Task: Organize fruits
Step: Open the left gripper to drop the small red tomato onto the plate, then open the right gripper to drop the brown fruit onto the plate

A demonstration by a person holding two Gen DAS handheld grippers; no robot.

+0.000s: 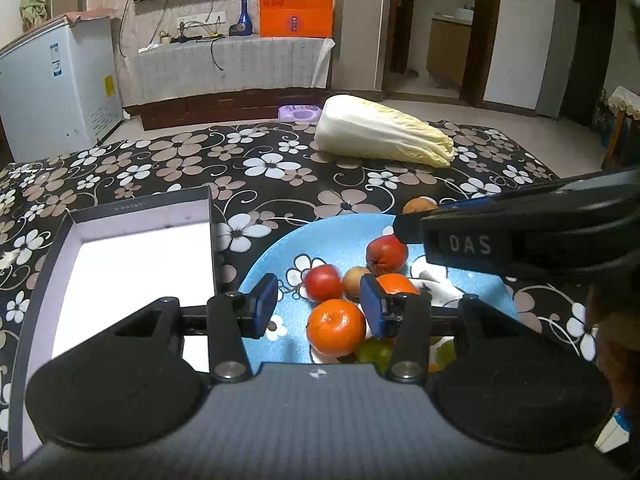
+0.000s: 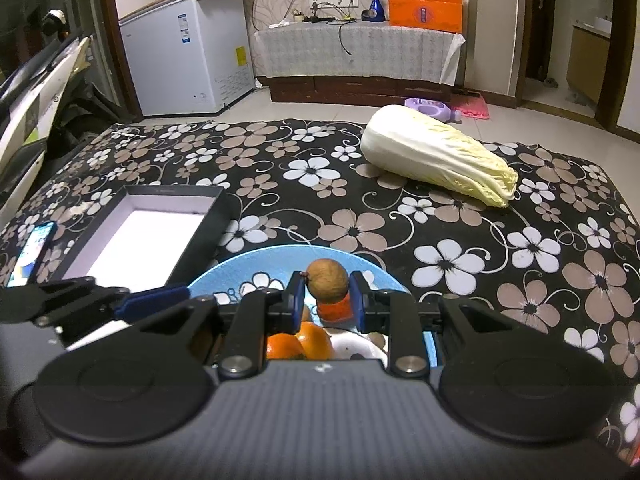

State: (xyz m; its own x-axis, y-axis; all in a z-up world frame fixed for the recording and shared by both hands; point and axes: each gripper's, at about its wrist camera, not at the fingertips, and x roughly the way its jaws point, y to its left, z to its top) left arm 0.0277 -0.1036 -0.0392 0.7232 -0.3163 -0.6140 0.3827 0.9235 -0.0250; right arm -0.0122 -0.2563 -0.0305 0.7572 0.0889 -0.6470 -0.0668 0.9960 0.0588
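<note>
Napa cabbage (image 2: 438, 154) is lying on the far side of the floral tablecloth (image 2: 520, 248), well clear. Open dark cardboard box (image 1: 136, 256), white inside, is sitting just left of the glossy blue plate (image 1: 272, 256). Left gripper (image 1: 318, 306) is hovering wide open over a round orange (image 1: 337, 327). Right gripper (image 2: 326, 300) is pinching a rough brown fruit (image 2: 327, 281) above the plate.
</note>
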